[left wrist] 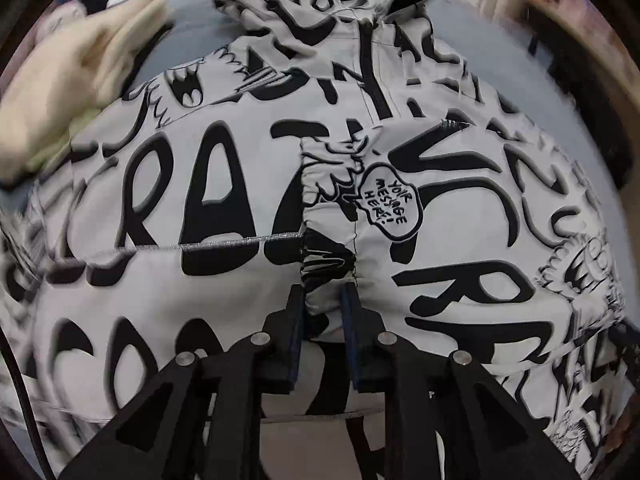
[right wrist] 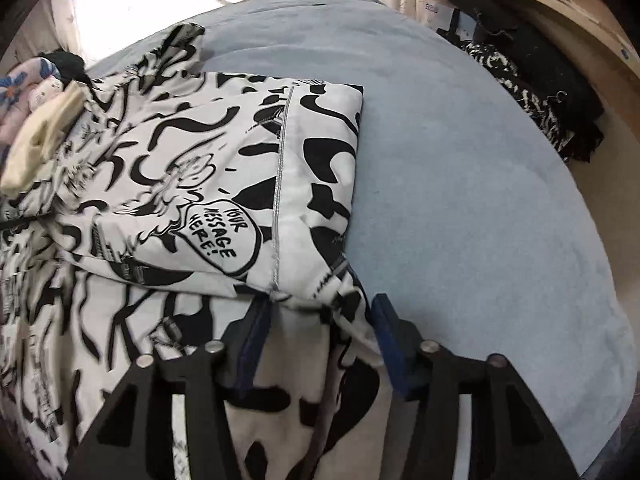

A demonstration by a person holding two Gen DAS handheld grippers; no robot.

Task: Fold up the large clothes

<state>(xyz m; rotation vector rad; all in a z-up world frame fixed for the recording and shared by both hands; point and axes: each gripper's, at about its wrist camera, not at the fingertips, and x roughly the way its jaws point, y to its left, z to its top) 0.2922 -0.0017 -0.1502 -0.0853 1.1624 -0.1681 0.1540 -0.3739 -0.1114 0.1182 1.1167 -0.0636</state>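
Note:
A white jacket (left wrist: 224, 216) with black graffiti lettering lies spread over a pale blue bed sheet (right wrist: 480, 184). In the left wrist view my left gripper (left wrist: 325, 300) points down at it, its jaws narrow, with a gathered elastic cuff (left wrist: 326, 276) pinched between the pads. A silver seam (left wrist: 240, 245) runs off to the left of the cuff. In the right wrist view one part of the jacket (right wrist: 224, 168) is folded over the rest. My right gripper (right wrist: 320, 316) stands wide around the thick near corner of that fold, and the cloth fills the gap between its fingers.
A folded cream garment (left wrist: 76, 76) lies at the jacket's left edge, with floral and pink clothes (right wrist: 28, 92) behind it. Black and zebra-print clothes (right wrist: 532, 92) are heaped beside a wooden frame (right wrist: 592, 32) on the right. Bare sheet stretches right of the jacket.

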